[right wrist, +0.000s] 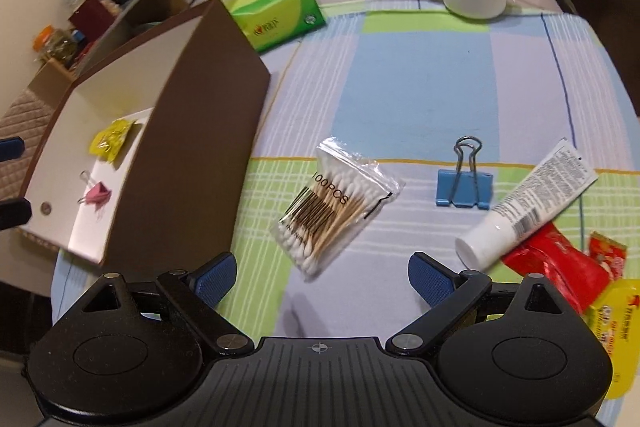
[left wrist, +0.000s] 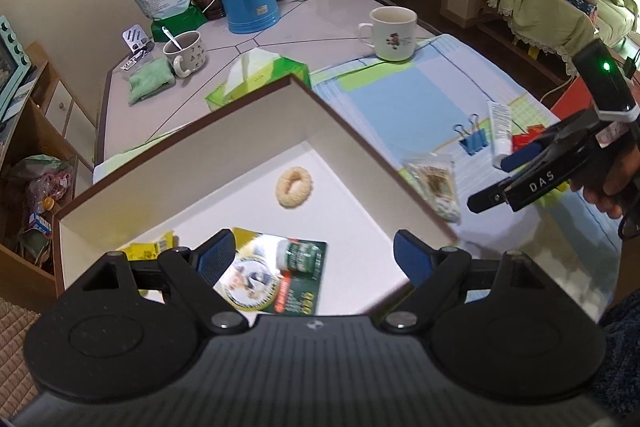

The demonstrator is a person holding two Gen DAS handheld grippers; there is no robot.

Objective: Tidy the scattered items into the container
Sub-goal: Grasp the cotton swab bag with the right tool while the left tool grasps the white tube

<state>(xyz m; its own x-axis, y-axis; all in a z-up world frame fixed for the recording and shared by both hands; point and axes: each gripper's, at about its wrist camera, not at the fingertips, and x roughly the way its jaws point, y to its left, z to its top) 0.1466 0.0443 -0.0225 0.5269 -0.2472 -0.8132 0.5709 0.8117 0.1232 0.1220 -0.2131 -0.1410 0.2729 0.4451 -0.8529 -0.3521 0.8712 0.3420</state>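
The swab bag [right wrist: 335, 206] is laid on the cloth [right wrist: 408, 87] just right of the box [right wrist: 188, 147], long axis diagonal. Above it the right gripper [right wrist: 320, 277] is held, jaws wide, empty. The left gripper [left wrist: 314, 255] is spread empty over the box.

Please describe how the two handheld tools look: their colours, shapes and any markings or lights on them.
Both tools are black plastic with two round hubs, silver pivot pins and blue textured fingertip pads. The left tool and the right tool each carry a small crosshair mark on a ribbed body. Seen from the left wrist camera, the right tool shows white letters "DAS" and a black module with a green light.
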